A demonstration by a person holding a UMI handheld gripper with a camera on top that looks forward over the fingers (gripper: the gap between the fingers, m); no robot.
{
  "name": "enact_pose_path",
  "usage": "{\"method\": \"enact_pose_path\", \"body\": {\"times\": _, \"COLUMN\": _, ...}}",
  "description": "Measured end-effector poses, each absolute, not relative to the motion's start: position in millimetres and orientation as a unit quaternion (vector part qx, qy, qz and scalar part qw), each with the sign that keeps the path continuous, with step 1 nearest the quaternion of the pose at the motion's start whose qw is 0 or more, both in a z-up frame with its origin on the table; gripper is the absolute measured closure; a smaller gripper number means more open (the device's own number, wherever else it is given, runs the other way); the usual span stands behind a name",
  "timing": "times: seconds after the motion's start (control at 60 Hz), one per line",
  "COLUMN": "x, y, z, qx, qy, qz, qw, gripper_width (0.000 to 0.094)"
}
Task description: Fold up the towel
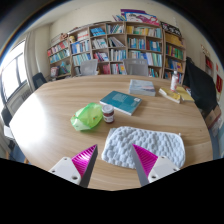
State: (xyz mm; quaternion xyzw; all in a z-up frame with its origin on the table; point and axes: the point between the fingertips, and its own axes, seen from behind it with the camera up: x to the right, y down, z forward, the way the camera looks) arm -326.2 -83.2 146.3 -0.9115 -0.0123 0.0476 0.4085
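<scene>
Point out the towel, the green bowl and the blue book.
towel (148,143): gripper view, middle of its textured top.
green bowl (86,118): gripper view, its inside.
blue book (121,101): gripper view, centre of cover.

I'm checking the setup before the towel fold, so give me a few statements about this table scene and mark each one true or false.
1. The towel lies flat on the table, just ahead of the tool. True.
2. The tool is shut on the towel. False: its fingers are open and apart, holding nothing.
3. A green bowl sits beyond the towel. True.
4. The blue book lies on top of the towel. False: it lies on the bare table farther back, apart from the towel.
5. Bookshelves stand behind the table. True.
</scene>
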Motion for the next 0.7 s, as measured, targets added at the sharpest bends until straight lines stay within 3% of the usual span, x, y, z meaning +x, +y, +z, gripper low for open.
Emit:
{"method": "enact_pose_path", "body": {"times": 0.15, "x": -359, "y": -37, "z": 83, "qx": -0.925, "qy": -0.041, "qz": 0.054, "qw": 0.373, "gripper_width": 0.0334}}
{"method": "enact_pose_path", "body": {"times": 0.283, "x": -365, "y": -27, "z": 9, "qx": -0.948, "qy": -0.052, "qz": 0.039, "qw": 0.312, "gripper_width": 0.0496}}
{"method": "enact_pose_path", "body": {"times": 0.333, "x": -359, "y": -38, "z": -20, "qx": -0.961, "qy": -0.036, "qz": 0.038, "qw": 0.273, "gripper_width": 0.0605}}
{"method": "enact_pose_path", "body": {"times": 0.35, "x": -357, "y": -37, "z": -16, "qx": -0.962, "qy": -0.038, "qz": 0.041, "qw": 0.268, "gripper_width": 0.0606}}
{"method": "enact_pose_path", "body": {"times": 0.367, "x": -361, "y": -27, "z": -16, "qx": -0.951, "qy": -0.035, "qz": 0.047, "qw": 0.303, "gripper_width": 0.0655}}
{"method": "enact_pose_path", "body": {"times": 0.383, "x": -359, "y": -28, "z": -18, "qx": -0.952, "qy": -0.038, "qz": 0.046, "qw": 0.301, "gripper_width": 0.0737}}
{"method": "enact_pose_path", "body": {"times": 0.45, "x": -356, "y": -29, "z": -17, "qx": -0.951, "qy": -0.050, "qz": 0.048, "qw": 0.303, "gripper_width": 0.0862}}
{"method": "enact_pose_path", "body": {"times": 0.6, "x": -357, "y": -28, "z": -9, "qx": -0.950, "qy": -0.038, "qz": 0.092, "qw": 0.295, "gripper_width": 0.0913}}
{"method": "enact_pose_path", "body": {"times": 0.7, "x": -348, "y": -21, "z": 31, "qx": -0.938, "qy": -0.033, "qz": 0.118, "qw": 0.324, "gripper_width": 0.0914}}
